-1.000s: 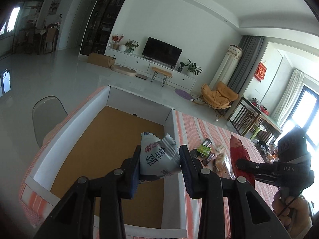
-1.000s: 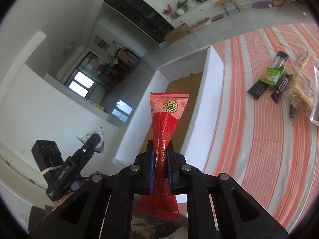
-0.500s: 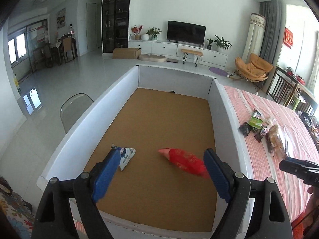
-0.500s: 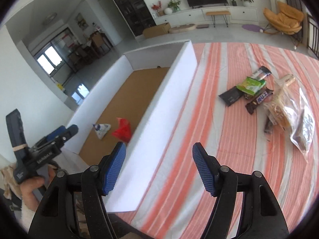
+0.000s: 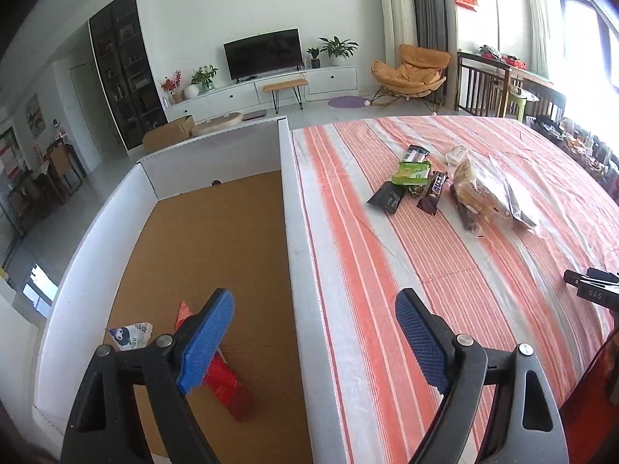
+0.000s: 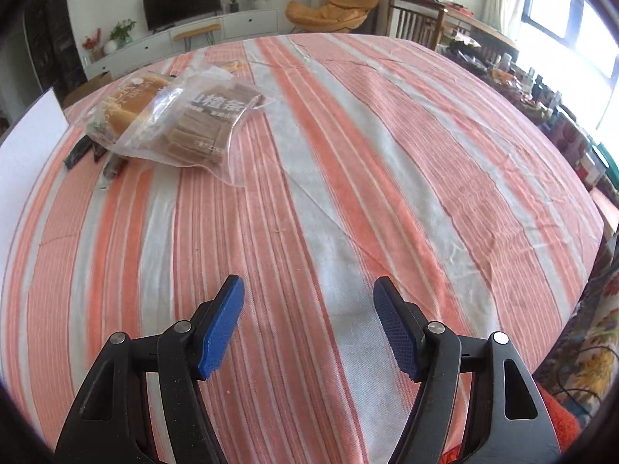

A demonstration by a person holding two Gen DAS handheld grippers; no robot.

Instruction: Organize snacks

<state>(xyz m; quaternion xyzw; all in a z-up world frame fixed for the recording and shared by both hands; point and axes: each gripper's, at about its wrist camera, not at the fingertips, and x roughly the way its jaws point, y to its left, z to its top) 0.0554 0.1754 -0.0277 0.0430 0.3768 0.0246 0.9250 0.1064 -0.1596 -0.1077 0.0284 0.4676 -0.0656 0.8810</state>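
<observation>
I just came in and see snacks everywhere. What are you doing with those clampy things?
A person is sorting snacks into the white box. Both the left gripper and the right gripper are open and empty. A red packet and a small white packet already lie inside. The other snacks wait on the striped tablecloth.

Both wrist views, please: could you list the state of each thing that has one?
left gripper: open, empty
right gripper: open, empty
white box: open-topped
red packet: lying flat in box
white-blue packet: lying in box
clear biscuit bag: lying on striped tablecloth
</observation>
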